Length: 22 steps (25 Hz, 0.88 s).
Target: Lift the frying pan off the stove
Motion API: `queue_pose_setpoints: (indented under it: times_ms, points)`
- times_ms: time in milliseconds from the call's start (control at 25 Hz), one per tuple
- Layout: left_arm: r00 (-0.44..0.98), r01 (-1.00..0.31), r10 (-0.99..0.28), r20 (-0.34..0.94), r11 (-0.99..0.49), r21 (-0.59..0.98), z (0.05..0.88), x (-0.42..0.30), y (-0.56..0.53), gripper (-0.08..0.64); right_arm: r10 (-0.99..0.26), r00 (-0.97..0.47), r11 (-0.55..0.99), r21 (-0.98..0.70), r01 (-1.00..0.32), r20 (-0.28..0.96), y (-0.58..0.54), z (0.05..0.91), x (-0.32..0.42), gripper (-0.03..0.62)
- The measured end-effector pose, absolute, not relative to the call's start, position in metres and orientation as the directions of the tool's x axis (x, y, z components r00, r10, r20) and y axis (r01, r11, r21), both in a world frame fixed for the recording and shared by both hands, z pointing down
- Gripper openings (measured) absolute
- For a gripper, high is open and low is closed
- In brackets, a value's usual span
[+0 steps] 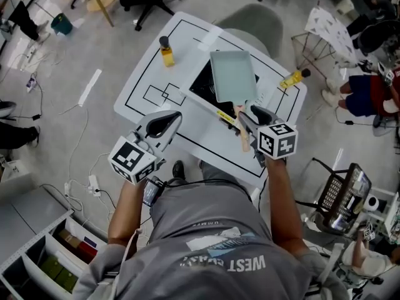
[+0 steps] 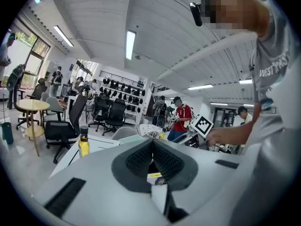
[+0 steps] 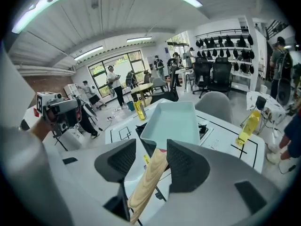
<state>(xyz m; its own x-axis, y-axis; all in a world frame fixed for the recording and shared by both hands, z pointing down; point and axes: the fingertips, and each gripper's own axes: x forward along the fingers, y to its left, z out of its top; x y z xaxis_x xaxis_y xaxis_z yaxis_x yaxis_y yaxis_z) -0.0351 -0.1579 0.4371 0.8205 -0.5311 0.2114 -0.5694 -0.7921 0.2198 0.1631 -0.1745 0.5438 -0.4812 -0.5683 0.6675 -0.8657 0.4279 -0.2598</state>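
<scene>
While the right gripper (image 3: 151, 160) hangs with its jaws partly apart, the wooden handle (image 3: 146, 185) of the frying pan (image 3: 171, 121) already lies between the two pads. It sits closer to the right-hand pad, with a clear gap at the left one, and neither pad visibly presses on it. From there the handle's long axis runs from the bottom centre of the right gripper view up to the pale rectangular pan, which rests on the black stove (image 3: 205, 127) at mid-frame. In the head view the same line shows: pan (image 1: 232, 75) at upper centre, handle (image 1: 242, 136) pointing down the frame toward the person, right gripper (image 1: 245, 114) lying along it. Closing would likely pinch across the handle's width. The left gripper (image 1: 165, 125), jaws together on nothing, hovers at lower left over the white table (image 1: 150, 67), well apart from the pan, so the right is the nearer hand.
</scene>
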Motion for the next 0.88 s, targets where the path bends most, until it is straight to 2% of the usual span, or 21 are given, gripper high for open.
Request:
queue_pose_setpoints:
  times_ms: [560,880]
  points:
    - [0.8,-0.599,-0.558,0.221,-0.758,0.258,0.453,-0.045,-0.172,-0.003,-0.382,-0.476,0.42,-0.309,-0.853,0.792,-0.181,0.606,0.158,0.341]
    - [0.784,-0.62,-0.577,0.227,-0.734,0.276,0.462,-0.053,-0.173,-0.003,-0.308,-0.492,0.425,-0.345,-0.837,0.814,-0.185,0.625,0.152,0.337]
